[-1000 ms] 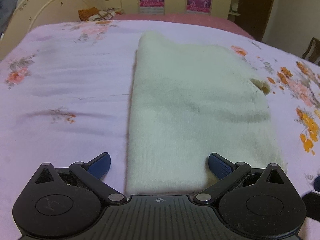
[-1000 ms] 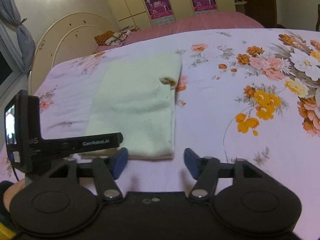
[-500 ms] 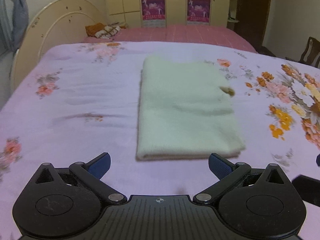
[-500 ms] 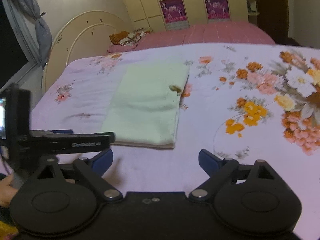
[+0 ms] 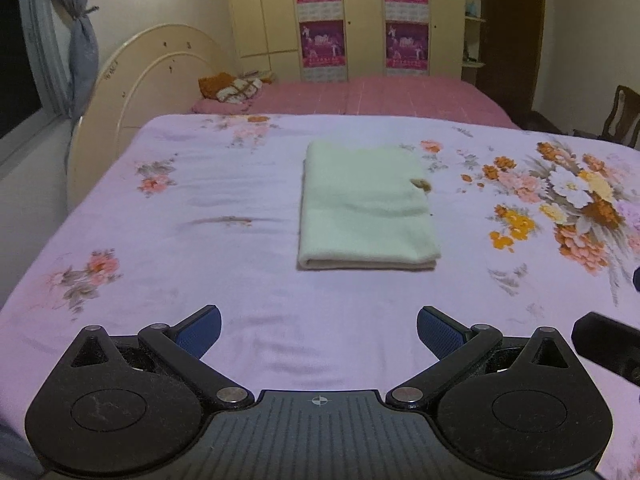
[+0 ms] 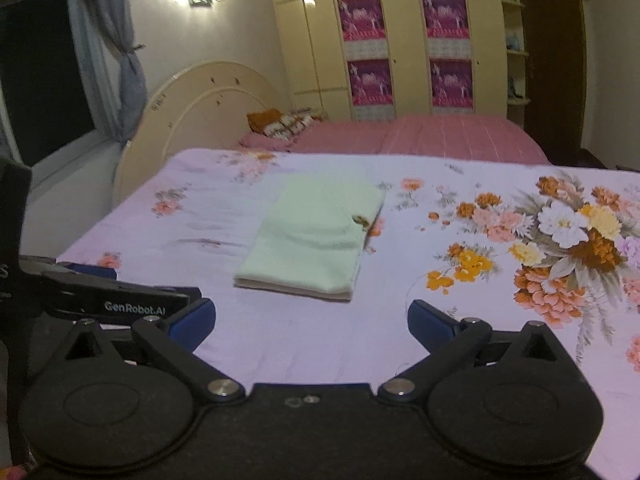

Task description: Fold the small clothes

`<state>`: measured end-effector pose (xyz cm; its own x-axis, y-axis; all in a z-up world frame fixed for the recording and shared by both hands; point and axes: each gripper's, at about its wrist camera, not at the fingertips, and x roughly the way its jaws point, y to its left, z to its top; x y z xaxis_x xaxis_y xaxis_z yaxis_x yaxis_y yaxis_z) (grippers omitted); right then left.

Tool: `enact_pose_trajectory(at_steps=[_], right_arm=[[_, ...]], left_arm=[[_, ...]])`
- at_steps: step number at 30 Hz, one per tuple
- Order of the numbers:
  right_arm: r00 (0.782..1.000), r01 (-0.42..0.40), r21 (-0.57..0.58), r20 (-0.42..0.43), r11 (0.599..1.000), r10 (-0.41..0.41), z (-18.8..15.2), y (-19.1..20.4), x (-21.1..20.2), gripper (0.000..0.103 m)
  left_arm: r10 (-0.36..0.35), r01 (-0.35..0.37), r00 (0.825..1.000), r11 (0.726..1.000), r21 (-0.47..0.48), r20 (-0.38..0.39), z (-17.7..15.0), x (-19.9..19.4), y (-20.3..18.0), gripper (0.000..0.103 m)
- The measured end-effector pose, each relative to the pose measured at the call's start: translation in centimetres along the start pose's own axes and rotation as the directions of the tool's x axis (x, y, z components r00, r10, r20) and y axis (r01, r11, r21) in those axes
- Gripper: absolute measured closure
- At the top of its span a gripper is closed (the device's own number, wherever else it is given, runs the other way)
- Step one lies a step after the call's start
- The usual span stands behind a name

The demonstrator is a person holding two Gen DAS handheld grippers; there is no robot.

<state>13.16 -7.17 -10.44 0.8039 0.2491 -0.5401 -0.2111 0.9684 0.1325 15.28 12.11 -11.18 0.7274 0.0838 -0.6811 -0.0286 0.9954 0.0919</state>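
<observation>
A cream garment point(image 5: 366, 206) lies folded into a neat rectangle on the lilac floral bedsheet point(image 5: 200, 240); a small brown tag sticks out at its right edge. It also shows in the right wrist view point(image 6: 316, 236). My left gripper point(image 5: 319, 330) is open and empty, well short of the garment's near edge. My right gripper point(image 6: 311, 322) is open and empty, just short of the garment's near right corner. The left gripper's body point(image 6: 120, 304) shows at the left of the right wrist view.
The sheet's flower print point(image 6: 568, 248) covers the right side of the bed. A second bed with a pink cover point(image 5: 360, 96) and a cream headboard point(image 5: 152, 80) stand behind. Wardrobes with posters point(image 5: 360, 16) line the far wall. A chair point(image 5: 620, 120) stands far right.
Both grippers have pulled back and up from the folded garment, which now looks smaller and farther away. The right gripper's jaws stand wider than a second ago. The garment has not moved.
</observation>
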Motion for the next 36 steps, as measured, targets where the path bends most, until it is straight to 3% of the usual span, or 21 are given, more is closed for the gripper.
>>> enact_pose_trajectory(at_steps=[5, 11, 17, 27, 36], right_arm=[[0.998, -0.012, -0.056, 0.061, 0.998, 0.015, -0.3, 1.0, -3.8, 0.001], [0.991, 0.0, -0.039, 0.132, 0.999, 0.006, -0.3, 1.2, -7.5, 0.001], [0.977, 0.068, -0.038, 0.207, 0.997, -0.059, -0.5, 1.3, -9.9, 0.001], [0.971, 0.082, -0.007, 0.227, 0.997, -0.078, -1.0, 1.1, -11.0, 0.001], [0.973, 0.086, -0.011, 0.218, 0.996, -0.082, -1.3, 1.4, -10.8, 0.001]], left_arm=[[-0.042, 0.044, 0.998, 0.999, -0.031, 0.056, -1.6, -4.5, 0.4, 0.0], [-0.032, 0.037, 0.995, 0.998, -0.059, 0.097, -2.6, -8.4, 0.6, 0.0], [-0.023, 0.032, 0.995, 0.995, -0.092, 0.101, -3.4, -10.6, 0.9, 0.0], [0.01, -0.001, 0.994, 0.997, -0.083, 0.107, -4.1, -12.7, 0.8, 0.0], [-0.016, 0.028, 0.995, 0.992, -0.122, 0.099, -4.1, -12.5, 1.5, 0.0]])
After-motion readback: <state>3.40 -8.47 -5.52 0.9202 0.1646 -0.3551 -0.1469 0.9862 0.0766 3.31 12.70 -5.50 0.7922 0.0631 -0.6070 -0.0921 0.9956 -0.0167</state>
